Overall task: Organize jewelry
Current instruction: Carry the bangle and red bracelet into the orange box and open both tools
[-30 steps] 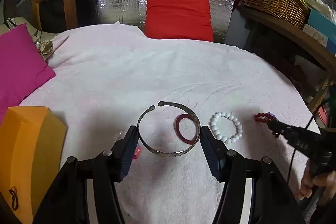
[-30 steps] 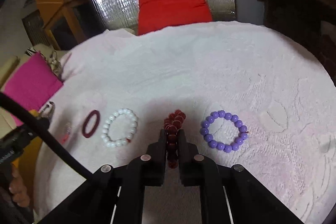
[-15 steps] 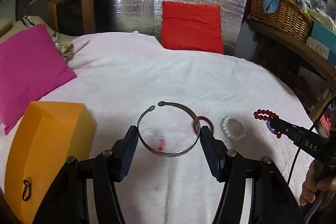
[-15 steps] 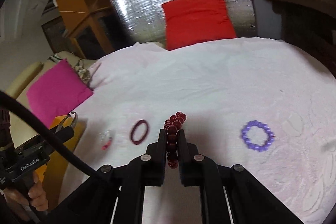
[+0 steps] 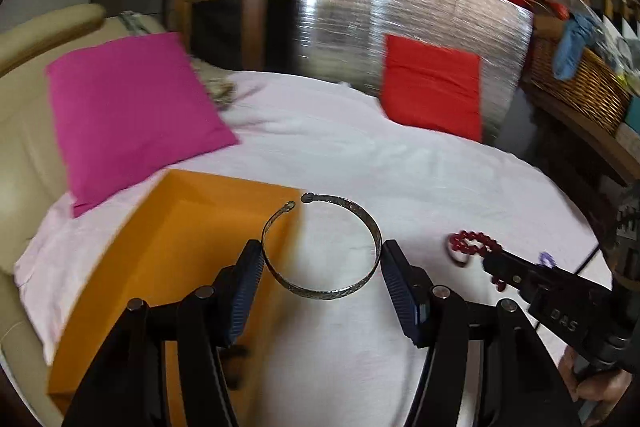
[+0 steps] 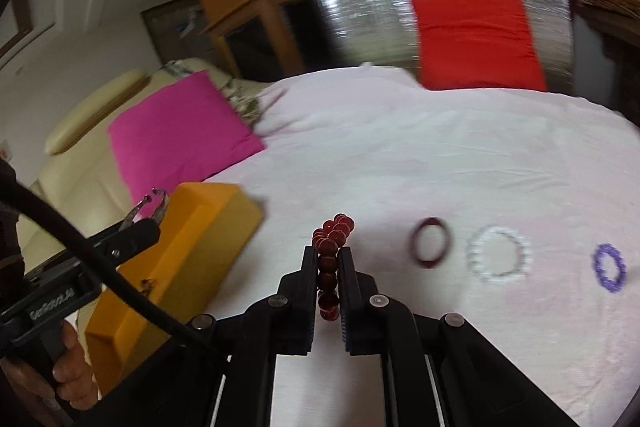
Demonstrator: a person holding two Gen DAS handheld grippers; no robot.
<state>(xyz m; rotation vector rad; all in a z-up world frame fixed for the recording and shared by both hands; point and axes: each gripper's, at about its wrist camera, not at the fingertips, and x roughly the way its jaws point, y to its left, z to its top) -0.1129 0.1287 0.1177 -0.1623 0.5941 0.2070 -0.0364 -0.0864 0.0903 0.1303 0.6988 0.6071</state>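
left wrist view: the left gripper (image 5: 322, 263) occupies the lower centre of the frame, its two ribbed blue pads (image 5: 400, 287) clamped on the outer sides of an open silver cuff bangle (image 5: 320, 247), whose gap faces the top of the frame. the bangle is held above the near right edge of an orange box (image 5: 160, 259), which fills the lower left and rests on a pale pink cloth (image 5: 400, 163). at the right edge the right gripper (image 5: 486, 259) enters, holding a dark red bead bracelet (image 5: 474, 243) that projects toward the centre; a small purple bead bracelet (image 5: 546, 261) shows just beyond it. a magenta cushion (image 5: 128, 115) lies at the upper left, and a red cushion (image 5: 432, 87) leans against a silver foil panel (image 5: 400, 15) at the upper centre; a wicker basket (image 5: 580, 79) stands at the upper right. right wrist view: the right gripper (image 6: 328, 267), lower centre, has its fingers nearly together, pinching the dark red bead bracelet (image 6: 330, 247) edge-on, with beads protruding past the tips. on the cloth (image 6: 440, 155) to the right lie, in a row and apart from one another, a dark red ring bangle (image 6: 430, 241), a white bead bracelet (image 6: 498, 253) and the purple bead bracelet (image 6: 610, 267), all blurred. at the left, the left gripper (image 6: 148, 223) holds the silver bangle (image 6: 154, 205) over the orange box (image 6: 176, 259); a hand (image 6: 74, 375) grips its handle at the lower left.
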